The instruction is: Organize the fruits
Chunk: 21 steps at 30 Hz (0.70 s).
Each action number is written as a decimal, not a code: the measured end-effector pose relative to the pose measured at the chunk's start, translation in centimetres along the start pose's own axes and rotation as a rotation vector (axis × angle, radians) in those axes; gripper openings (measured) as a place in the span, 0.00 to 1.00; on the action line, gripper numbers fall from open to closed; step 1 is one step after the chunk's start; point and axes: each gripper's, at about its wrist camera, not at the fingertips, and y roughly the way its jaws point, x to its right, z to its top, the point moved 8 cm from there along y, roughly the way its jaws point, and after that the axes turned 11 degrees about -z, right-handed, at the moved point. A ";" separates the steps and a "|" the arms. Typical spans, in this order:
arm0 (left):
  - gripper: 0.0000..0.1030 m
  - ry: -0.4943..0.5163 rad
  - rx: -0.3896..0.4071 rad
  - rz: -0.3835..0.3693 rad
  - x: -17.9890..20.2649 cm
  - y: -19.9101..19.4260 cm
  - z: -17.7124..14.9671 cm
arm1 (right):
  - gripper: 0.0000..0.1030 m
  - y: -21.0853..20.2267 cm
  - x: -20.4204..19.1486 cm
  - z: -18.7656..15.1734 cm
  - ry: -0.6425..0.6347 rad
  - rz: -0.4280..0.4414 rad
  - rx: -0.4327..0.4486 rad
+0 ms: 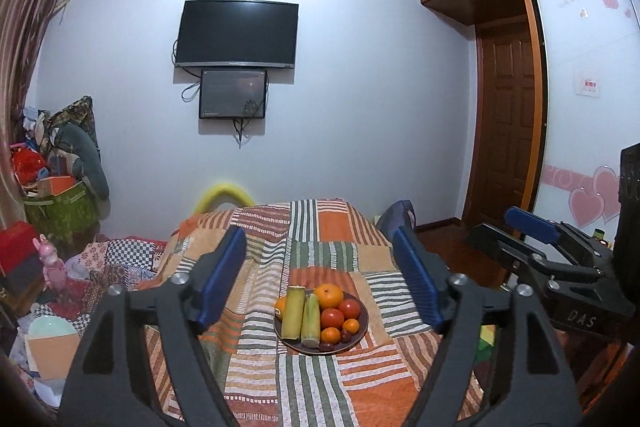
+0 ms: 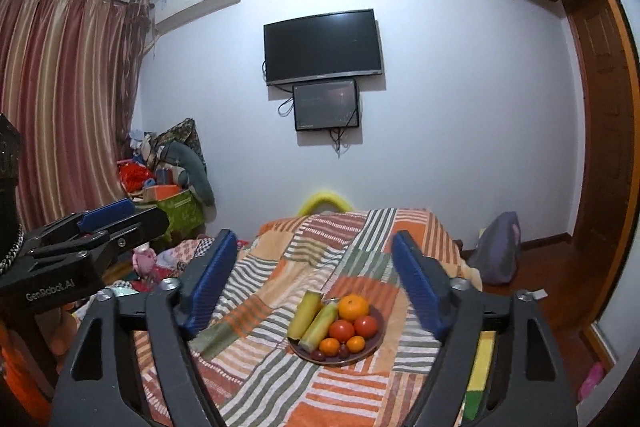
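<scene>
A brown plate (image 1: 362, 333) (image 2: 378, 341) rests on the striped patchwork cloth of a table. On it lie two green-yellow corn cobs (image 1: 293, 311) (image 2: 306, 313), a large orange (image 1: 329, 295) (image 2: 353, 307), two red tomatoes (image 1: 332, 319) (image 2: 342, 331), small tangerines (image 1: 330, 335) (image 2: 329, 345) and dark grapes (image 1: 345, 337) (image 2: 318, 355). My left gripper (image 1: 320, 277) hovers open above and short of the plate, nothing between its blue pads. My right gripper (image 2: 314, 283) is likewise open and empty. Each gripper shows at the edge of the other's view.
The covered table (image 1: 320, 387) (image 2: 280, 387) runs toward the far wall, which carries a TV (image 1: 238, 33) (image 2: 322, 45). Piled bags and boxes (image 1: 60, 187) (image 2: 172, 183) crowd the left floor. A wooden door (image 1: 508, 123) and wardrobe stand right. A purple bag (image 2: 500, 247) sits beside the table.
</scene>
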 end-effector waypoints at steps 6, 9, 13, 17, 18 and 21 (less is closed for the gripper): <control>0.94 -0.004 0.015 0.020 -0.3 -0.5 0.2 | 1.00 -0.8 0.3 0.0 -0.001 -0.055 0.038; 0.96 -0.005 0.013 0.026 -0.2 -0.5 0.2 | 1.00 -0.9 0.4 0.1 -0.007 -0.066 0.041; 0.99 0.000 0.014 0.034 0.0 -0.7 -0.1 | 1.00 -1.0 0.3 -0.1 -0.004 -0.074 0.039; 1.00 -0.001 0.016 0.037 -0.1 -0.7 -0.2 | 1.00 -1.1 0.4 -0.4 -0.003 -0.074 0.033; 1.00 -0.002 0.016 0.037 -0.1 -0.7 -0.2 | 1.00 -1.2 0.4 -0.4 -0.003 -0.075 0.032; 1.00 -0.007 0.012 0.033 -0.2 -0.6 -0.3 | 1.00 -1.3 0.4 -0.3 -0.002 -0.075 0.033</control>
